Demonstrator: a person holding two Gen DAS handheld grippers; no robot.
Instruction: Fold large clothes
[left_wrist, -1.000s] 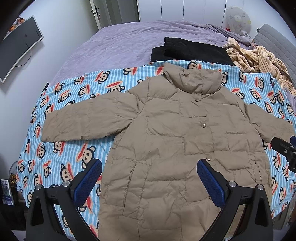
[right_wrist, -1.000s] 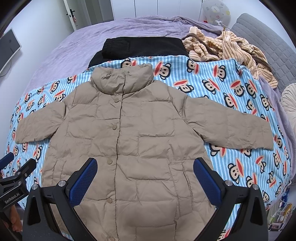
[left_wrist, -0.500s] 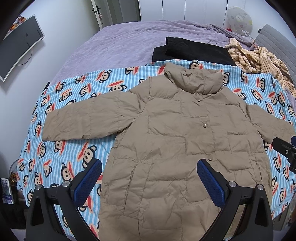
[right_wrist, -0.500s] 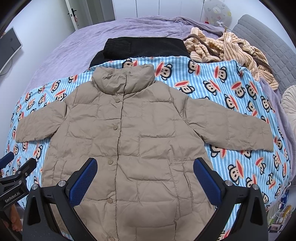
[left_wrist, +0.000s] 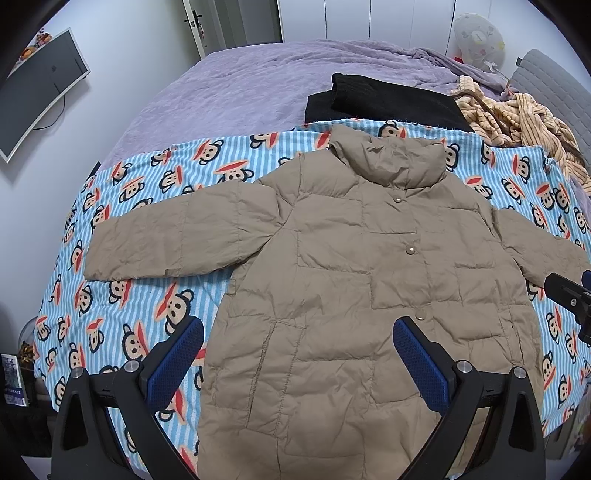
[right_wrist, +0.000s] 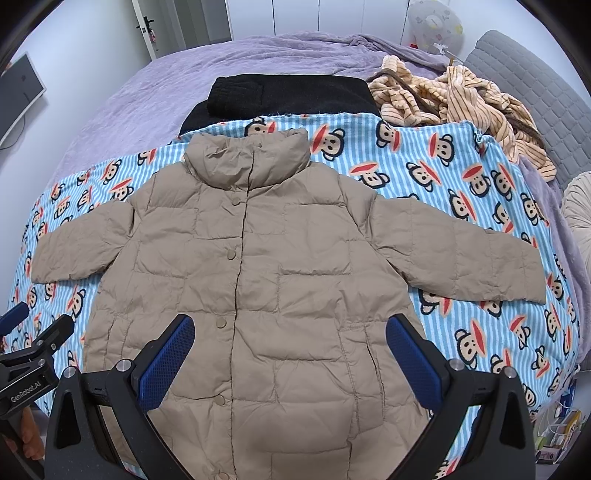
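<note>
A tan quilted puffer jacket (left_wrist: 354, 266) (right_wrist: 258, 266) lies flat and face up on a blue striped monkey-print blanket (left_wrist: 147, 295) (right_wrist: 461, 184), snapped shut, collar far, both sleeves spread sideways. My left gripper (left_wrist: 299, 354) hovers open above the jacket's lower left part, holding nothing. My right gripper (right_wrist: 290, 349) hovers open over the lower middle of the jacket, also with nothing between its blue pads. Each gripper shows at the edge of the other's view: the right one (left_wrist: 569, 295), the left one (right_wrist: 33, 343).
The blanket covers a bed with a purple cover (left_wrist: 240, 85). Folded black clothing (right_wrist: 284, 96) lies beyond the collar. A heap of striped beige fabric (right_wrist: 461, 103) sits at the far right. A monitor (left_wrist: 33, 92) hangs on the left wall; a grey headboard (right_wrist: 528, 74) at right.
Both views have shifted very slightly; the jacket sits a touch lower in frame. The jacket itself has not moved and both grippers remain open.
</note>
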